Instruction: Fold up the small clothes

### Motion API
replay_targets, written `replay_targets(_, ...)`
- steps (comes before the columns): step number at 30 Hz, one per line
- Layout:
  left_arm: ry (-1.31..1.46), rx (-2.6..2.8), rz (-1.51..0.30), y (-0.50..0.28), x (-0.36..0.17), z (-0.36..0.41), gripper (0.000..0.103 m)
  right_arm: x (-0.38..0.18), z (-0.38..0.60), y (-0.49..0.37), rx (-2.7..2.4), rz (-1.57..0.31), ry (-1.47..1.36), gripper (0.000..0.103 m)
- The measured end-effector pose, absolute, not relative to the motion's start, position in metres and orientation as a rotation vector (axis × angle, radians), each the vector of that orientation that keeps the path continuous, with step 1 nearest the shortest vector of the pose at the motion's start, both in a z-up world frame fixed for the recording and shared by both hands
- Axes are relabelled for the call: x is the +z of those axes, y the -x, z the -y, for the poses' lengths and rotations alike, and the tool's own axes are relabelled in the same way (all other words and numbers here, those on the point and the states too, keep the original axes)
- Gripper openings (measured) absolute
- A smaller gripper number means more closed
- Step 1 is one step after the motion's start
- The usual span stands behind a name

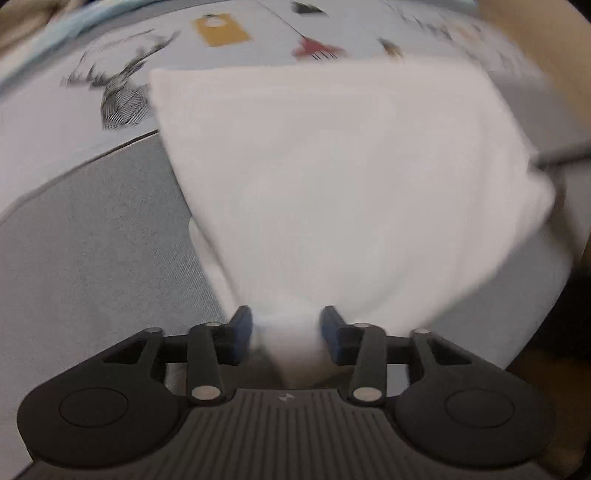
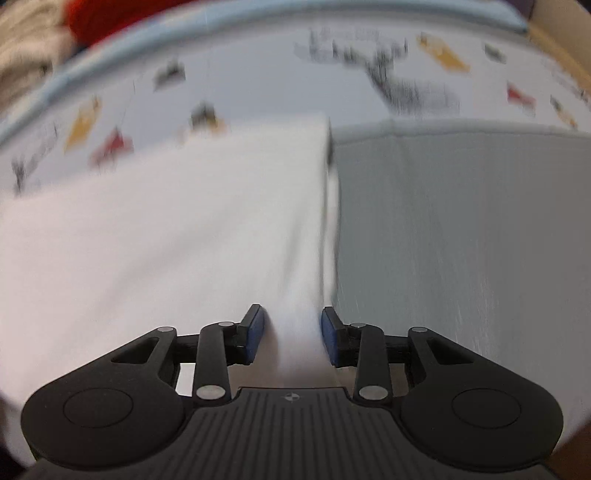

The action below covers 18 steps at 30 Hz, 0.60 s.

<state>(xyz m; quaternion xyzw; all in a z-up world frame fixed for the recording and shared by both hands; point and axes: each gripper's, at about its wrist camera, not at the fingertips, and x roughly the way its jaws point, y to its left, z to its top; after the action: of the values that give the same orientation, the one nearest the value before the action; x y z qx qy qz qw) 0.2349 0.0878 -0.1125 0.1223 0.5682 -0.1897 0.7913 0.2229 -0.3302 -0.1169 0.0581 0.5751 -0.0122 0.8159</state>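
Note:
A white garment (image 1: 332, 177) is stretched out ahead of my left gripper (image 1: 286, 332), whose blue-padded jaws are shut on a bunched corner of it. The same white garment (image 2: 166, 229) fills the left half of the right wrist view. My right gripper (image 2: 291, 334) is shut on its near edge, with cloth bunched between the blue pads. The garment's far edge lies folded flat on the surface. Both views are blurred by motion.
A grey mat (image 1: 92, 240) lies under the garment, and it also shows in the right wrist view (image 2: 461, 229). Beyond it is a pale cloth printed with deer and coloured shapes (image 1: 122, 85). A red item (image 2: 107, 18) sits at the far left.

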Motion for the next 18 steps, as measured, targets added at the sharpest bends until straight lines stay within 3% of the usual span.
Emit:
replay_targets(1,-0.258,-0.414,-1.207,-0.232,-0.109,-0.090,0.052,-0.119,0.329,-0.215,-0.030,-1.250,-0.086,0.050)
replay_targets(2,-0.223,-0.410,-1.204,-0.232,-0.106,-0.096,0.053,-0.118,0.330,-0.211,-0.036,-1.256,-0.054,0.052)
replay_targets(6,-0.006,-0.319,-1.161,-0.243,-0.092,-0.134,0.058,-0.082,0.339,-0.195,-0.092,-1.192,-0.035,0.051)
replay_targets(12,0.386,-0.187,-1.181,-0.269,-0.102,-0.178,0.059,-0.017,0.361,-0.141,-0.068,-0.718,-0.251,0.050)
replay_targets(18,0.551,-0.164,-1.247,-0.298,-0.129,-0.180,0.059,-0.017,0.373,-0.127,-0.140,-0.654,-0.392,0.050)
